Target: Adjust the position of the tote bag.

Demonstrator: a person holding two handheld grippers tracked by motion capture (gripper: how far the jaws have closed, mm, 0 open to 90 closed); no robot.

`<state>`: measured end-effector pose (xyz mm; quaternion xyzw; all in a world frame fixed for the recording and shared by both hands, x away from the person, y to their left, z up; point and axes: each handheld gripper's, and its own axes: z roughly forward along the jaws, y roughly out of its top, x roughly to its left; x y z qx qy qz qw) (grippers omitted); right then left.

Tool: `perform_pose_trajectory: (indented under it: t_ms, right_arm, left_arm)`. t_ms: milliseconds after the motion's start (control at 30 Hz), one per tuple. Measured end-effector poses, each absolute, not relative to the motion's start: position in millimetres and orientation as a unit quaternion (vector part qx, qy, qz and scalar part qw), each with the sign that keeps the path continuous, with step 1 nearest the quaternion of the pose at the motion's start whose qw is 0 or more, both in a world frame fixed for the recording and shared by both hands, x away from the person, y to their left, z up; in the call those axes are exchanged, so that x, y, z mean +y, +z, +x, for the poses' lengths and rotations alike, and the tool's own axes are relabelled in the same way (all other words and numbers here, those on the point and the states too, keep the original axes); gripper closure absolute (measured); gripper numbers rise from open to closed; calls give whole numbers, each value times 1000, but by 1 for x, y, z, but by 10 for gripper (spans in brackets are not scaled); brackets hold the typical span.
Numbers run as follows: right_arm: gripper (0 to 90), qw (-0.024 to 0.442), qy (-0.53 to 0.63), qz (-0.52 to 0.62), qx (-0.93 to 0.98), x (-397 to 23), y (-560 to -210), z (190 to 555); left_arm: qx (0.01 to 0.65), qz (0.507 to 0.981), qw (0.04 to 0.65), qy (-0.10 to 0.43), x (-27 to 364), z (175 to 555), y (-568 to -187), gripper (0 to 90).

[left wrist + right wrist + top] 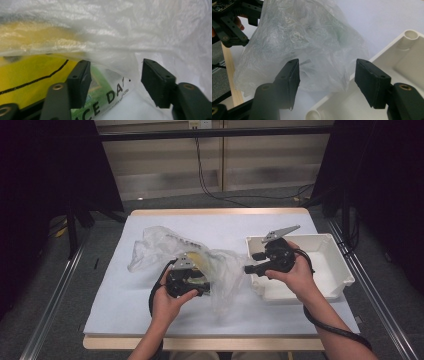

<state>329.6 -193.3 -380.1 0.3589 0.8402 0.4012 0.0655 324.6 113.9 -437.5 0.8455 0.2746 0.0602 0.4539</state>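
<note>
A crumpled clear plastic bag (165,242) lies on the white table cover, with a yellow packet (200,262) inside it. My left gripper (202,281) reaches into the bag from its near side. In the left gripper view its jaws (115,75) stand apart over the yellow packet (30,72), which carries a black line and a green-and-white printed corner; the bag's film (150,30) drapes above, and the pads press on nothing. My right gripper (249,265) points left at the bag from over the white bin's near-left corner. Its jaws (327,72) are open, with the bag (312,37) just ahead.
A white plastic bin (330,265) sits at the table's right side; its rim and a corner post (409,37) lie under the right gripper. The white-covered table (125,310) has a wooden front edge. Dark stands and cables surround the table.
</note>
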Motion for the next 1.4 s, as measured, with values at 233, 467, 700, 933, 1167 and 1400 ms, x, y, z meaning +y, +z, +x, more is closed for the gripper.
perform_pose_trajectory:
  t_ms: [233,467,700,933,1167,1400]
  right_arm:
    - [356,62,398,355,844,-191,-382,329]
    - [345,68,396,354,844,-199,-374,325]
    - [300,71,392,347,849,-204,-364,321]
    - [271,71,391,335,854,-200,-351,319]
    - [274,67,395,338,852,-195,-338,325]
    - [270,59,396,327,856,-181,-333,331]
  left_arm:
    - [281,845,454,39,109,324,-441,758]
    - [280,857,431,34,114,322,-436,900]
    - [290,859,421,32,118,320,-437,900]
    - [290,865,409,32,118,319,-438,900]
    - [288,866,407,32,114,319,-441,900]
    - [282,875,394,31,108,318,-446,900]
